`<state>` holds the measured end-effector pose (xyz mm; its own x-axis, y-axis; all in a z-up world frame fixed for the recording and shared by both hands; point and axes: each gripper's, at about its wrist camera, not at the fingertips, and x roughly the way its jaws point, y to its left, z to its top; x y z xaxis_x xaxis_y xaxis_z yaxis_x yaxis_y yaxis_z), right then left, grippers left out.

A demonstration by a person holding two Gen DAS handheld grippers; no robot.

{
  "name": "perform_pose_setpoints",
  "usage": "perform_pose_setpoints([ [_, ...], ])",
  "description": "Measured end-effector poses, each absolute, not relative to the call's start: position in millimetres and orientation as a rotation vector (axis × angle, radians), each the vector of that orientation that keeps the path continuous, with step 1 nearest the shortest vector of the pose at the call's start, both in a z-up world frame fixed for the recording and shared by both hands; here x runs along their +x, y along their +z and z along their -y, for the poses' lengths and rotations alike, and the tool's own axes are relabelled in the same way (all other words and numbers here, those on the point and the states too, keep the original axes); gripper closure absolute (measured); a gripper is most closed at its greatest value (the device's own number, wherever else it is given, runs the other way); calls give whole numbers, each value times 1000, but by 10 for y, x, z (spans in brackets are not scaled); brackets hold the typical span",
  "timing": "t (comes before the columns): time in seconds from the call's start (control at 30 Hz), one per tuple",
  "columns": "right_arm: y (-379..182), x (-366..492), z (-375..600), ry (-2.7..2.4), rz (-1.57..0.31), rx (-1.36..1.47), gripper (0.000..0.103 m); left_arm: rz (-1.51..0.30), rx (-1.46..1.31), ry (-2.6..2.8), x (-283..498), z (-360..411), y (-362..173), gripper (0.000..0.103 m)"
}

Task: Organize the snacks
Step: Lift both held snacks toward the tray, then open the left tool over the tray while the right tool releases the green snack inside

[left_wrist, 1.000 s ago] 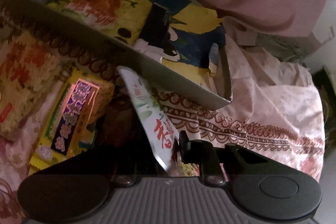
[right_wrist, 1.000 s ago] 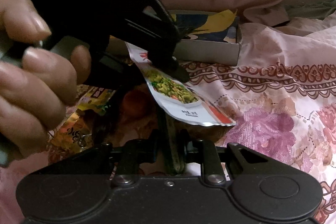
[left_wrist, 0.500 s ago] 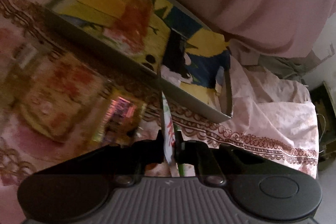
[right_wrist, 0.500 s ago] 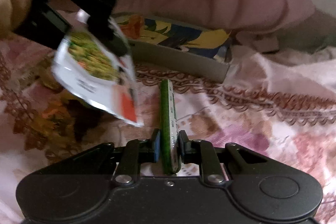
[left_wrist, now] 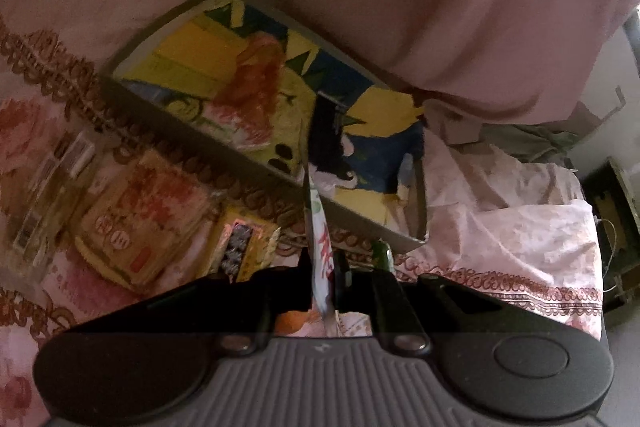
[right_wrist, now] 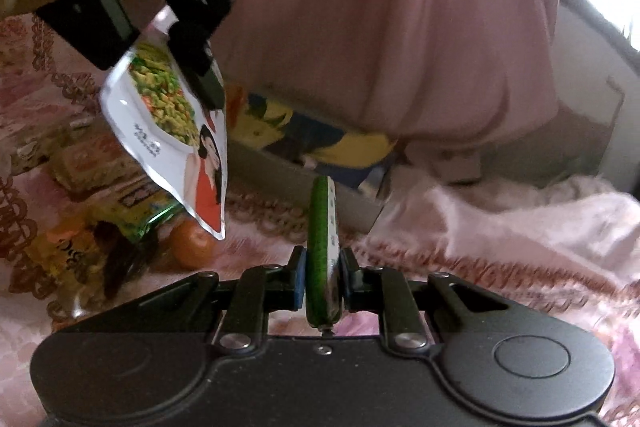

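My left hand-held gripper (right_wrist: 192, 47) pinches a white pouch (right_wrist: 172, 131) in the air above the snack pile (left_wrist: 136, 219). My right hand-held gripper (right_wrist: 322, 279) clamps a green packet (right_wrist: 320, 239) edge-on, near the box (left_wrist: 256, 95) on the bed (left_wrist: 500, 227).

One shallow box (left_wrist: 256, 163) with a printed cartoon lining serves as the landmark. Two snack packets are held up in front of it: a white pouch (right_wrist: 176, 131) and a green packet (right_wrist: 320, 239). About four more packets (left_wrist: 148, 219) lie left of the box, though blur prevents an exact count, with one orange fruit (right_wrist: 192, 245) beside them
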<state>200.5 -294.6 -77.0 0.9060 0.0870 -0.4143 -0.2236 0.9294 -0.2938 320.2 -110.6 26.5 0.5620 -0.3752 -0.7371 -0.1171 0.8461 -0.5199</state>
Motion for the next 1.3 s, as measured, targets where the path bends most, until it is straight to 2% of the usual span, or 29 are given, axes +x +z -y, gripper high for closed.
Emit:
perform_pose_setpoints([
  [0.33, -504, 2440, 3026, 99, -189, -269, 84, -913, -546, -171, 3499, 1218, 509, 94],
  [0.5, -429, 2861, 3081, 109, -153, -173, 84, -870, -523, -163, 3872, 1270, 579, 94],
  [0.9, -519, 3546, 3134, 177, -248, -29, 84, -850, -454, -144, 4761, 1449, 293, 94],
  [1.17, -738, 3703, 3107, 215, -384, -3, 84, -925, -446, -145, 4936, 1441, -59, 93],
  [1.3, -782, 3745, 3104, 214, -419, 11, 84, -955, -427, -146, 4931, 1434, -139, 89],
])
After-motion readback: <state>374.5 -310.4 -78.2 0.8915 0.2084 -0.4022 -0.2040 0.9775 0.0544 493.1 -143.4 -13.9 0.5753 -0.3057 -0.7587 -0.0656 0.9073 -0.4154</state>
